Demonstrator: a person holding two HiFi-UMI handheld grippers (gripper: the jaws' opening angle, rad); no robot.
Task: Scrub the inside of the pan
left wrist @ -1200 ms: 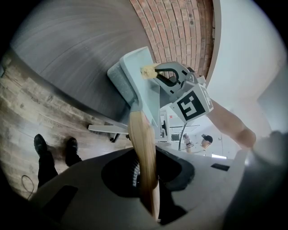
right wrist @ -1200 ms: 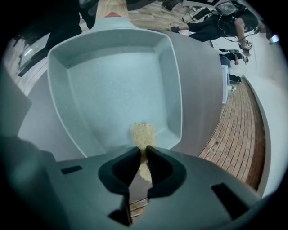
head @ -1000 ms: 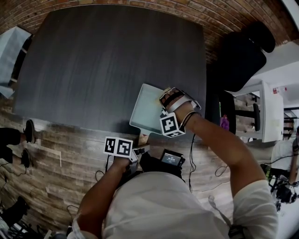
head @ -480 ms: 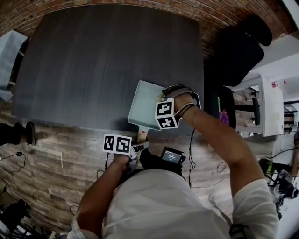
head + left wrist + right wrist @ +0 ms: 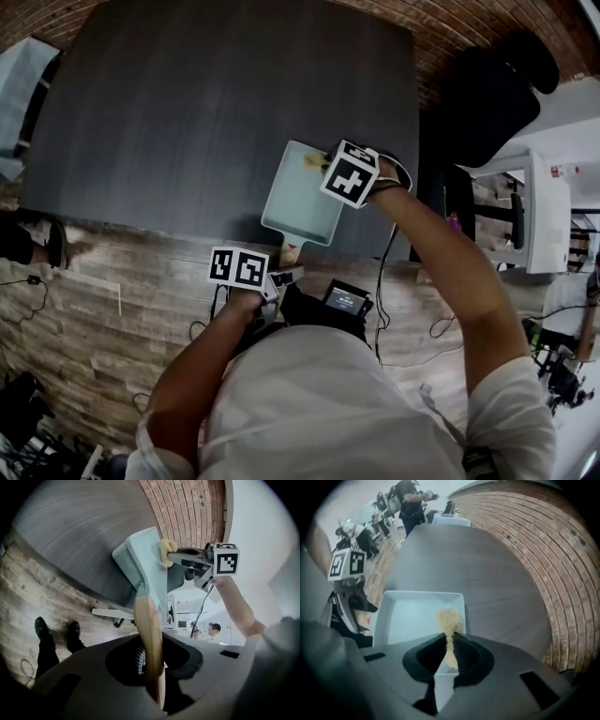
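The pan (image 5: 292,202), a pale square one with a wooden handle (image 5: 148,630), is set at the near edge of the table (image 5: 187,112), toward its right corner, with the handle projecting past that edge. It is judged to be stiff and fairly light, with a smooth inside that may let it slide under scrubbing, so the handle is the place to be held. The handle is pinched between the jaws of the left gripper (image 5: 151,667), which is held nearly level just off the table edge. A soft yellowish scrubbing pad (image 5: 449,618) is clamped in the jaws of the right gripper (image 5: 449,649), which is pointed steeply down over the pan's far right corner; whether the pad touches the pan cannot be told.
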